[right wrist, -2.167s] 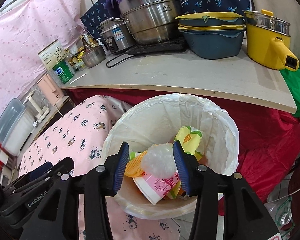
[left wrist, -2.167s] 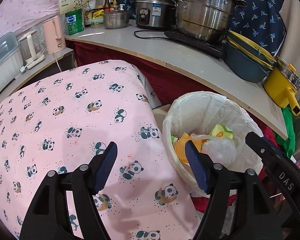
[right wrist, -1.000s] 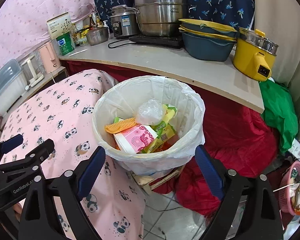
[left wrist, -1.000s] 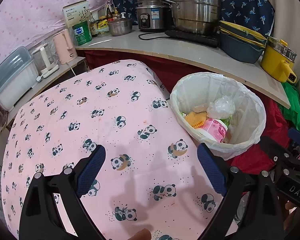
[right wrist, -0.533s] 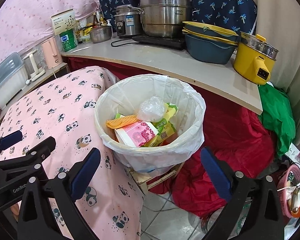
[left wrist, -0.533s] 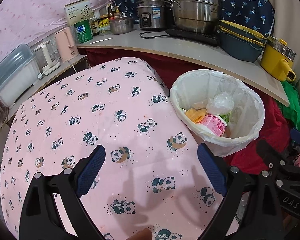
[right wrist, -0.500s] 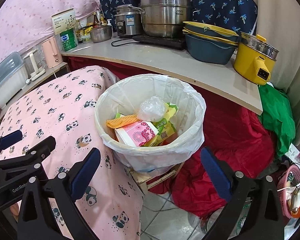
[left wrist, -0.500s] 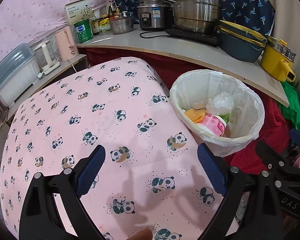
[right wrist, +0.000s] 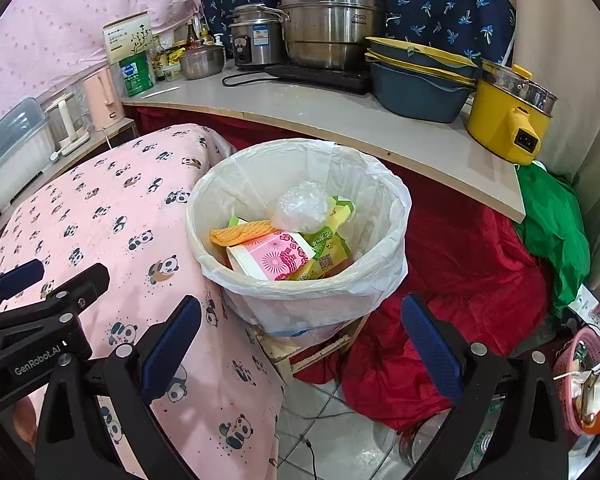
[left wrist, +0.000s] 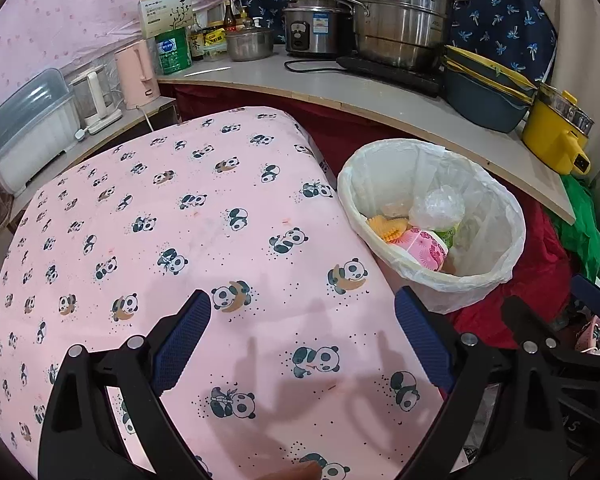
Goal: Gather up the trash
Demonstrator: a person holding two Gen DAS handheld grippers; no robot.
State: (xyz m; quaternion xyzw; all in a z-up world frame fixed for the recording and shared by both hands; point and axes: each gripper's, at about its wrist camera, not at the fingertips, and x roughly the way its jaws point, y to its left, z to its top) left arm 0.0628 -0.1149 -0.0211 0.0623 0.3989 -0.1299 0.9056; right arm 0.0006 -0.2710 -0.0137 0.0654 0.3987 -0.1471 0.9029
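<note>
Both hand-held grippers, left (left wrist: 302, 344) and right (right wrist: 300, 344), have backed off the lined bin (right wrist: 384, 280) with jaws wide and empty, so scan the panda cloth (left wrist: 160, 216) for leftover trash before closing.

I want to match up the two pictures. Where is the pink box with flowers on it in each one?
Left wrist view: the pink box lies inside the trash bin, right of the picture's middle, past the panda cloth.
Right wrist view: the pink box lies in the same bin, near the middle of the picture.
Shared landmark: the yellow pot on the counter, behind the bin.
</note>
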